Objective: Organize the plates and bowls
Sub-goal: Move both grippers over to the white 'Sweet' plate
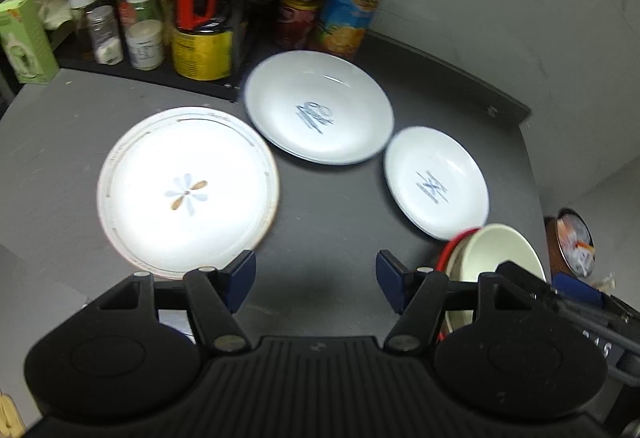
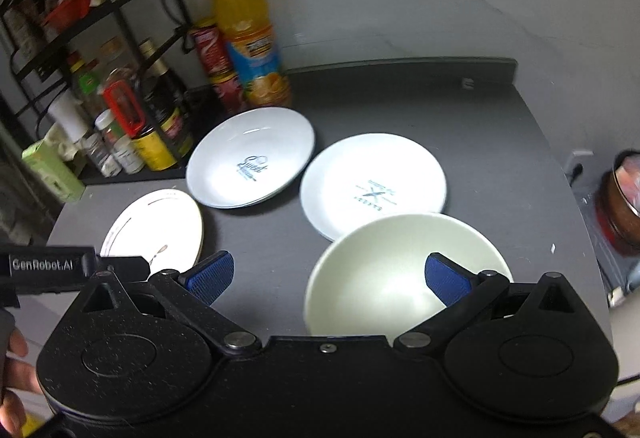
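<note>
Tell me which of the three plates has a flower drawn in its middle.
The white plate with the brown rim; the two other plates carry blue print.

The cream bowl (image 1: pixel 496 258) is partly hidden behind the right gripper (image 1: pixel 576 298). Right of the bowl, a brown container (image 2: pixel 624 198) is cut by the edge, contents blurred.

A white plate with a flower motif (image 1: pixel 188 190) lies flat at centre left of the left view. A deep white dish with blue script (image 1: pixel 319 106) sits above and right of it. A smaller plate with a blue cross mark (image 1: pixel 436 182) lies further right. A pale cream bowl (image 2: pixel 400 270) stands upright at lower centre of the right view, overlapping that plate's near edge.
</note>
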The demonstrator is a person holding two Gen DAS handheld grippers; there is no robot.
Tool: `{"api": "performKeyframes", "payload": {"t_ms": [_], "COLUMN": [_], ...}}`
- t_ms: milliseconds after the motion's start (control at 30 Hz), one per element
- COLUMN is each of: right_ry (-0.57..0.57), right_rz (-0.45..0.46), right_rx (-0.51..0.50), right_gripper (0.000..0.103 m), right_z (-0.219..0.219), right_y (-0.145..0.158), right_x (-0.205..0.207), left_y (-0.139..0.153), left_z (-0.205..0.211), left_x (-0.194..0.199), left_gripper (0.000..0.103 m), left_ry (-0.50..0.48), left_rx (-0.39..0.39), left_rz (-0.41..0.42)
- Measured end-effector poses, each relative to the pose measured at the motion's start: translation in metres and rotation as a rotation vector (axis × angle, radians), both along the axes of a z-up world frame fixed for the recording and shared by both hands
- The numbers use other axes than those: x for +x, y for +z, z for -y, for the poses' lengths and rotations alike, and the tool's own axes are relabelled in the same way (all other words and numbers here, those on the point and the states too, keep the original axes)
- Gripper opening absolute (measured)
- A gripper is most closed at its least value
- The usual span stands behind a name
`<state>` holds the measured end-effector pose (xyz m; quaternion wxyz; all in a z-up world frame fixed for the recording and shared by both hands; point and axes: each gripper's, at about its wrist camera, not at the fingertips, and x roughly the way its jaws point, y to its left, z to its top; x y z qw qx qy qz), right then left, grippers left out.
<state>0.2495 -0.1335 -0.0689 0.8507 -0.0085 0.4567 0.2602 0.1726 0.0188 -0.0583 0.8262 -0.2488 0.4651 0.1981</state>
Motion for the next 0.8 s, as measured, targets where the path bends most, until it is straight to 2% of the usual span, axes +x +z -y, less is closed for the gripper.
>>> {"api": "performKeyframes", "payload": {"t_ms": [200, 500, 800], "right_ry": [0.076, 0.138, 0.168], "right_rz": [-0.015, -0.052, -0.058], "right_rx": [-0.034, -0.016, -0.027], "right_gripper": [0.103, 0.103, 0.103], "right_z": [-0.026, -0.047, -0.07], "right_y": [-0.003, -0.007, -0.016], "right_x": [0.002, 0.017, 0.042], "left_y": [-0.005, -0.012, -0.028], "left_z": [-0.014, -0.041, -0.072], "left_x": [-0.006, -0.005, 0.015], "left_gripper": [0.065, 0.065, 0.065], "left_ry": [0.041, 0.107, 0.143], "left_rx": [-0.008, -0.026, -0.048], "left_rz": [-0.01, -0.015, -0.019]}}
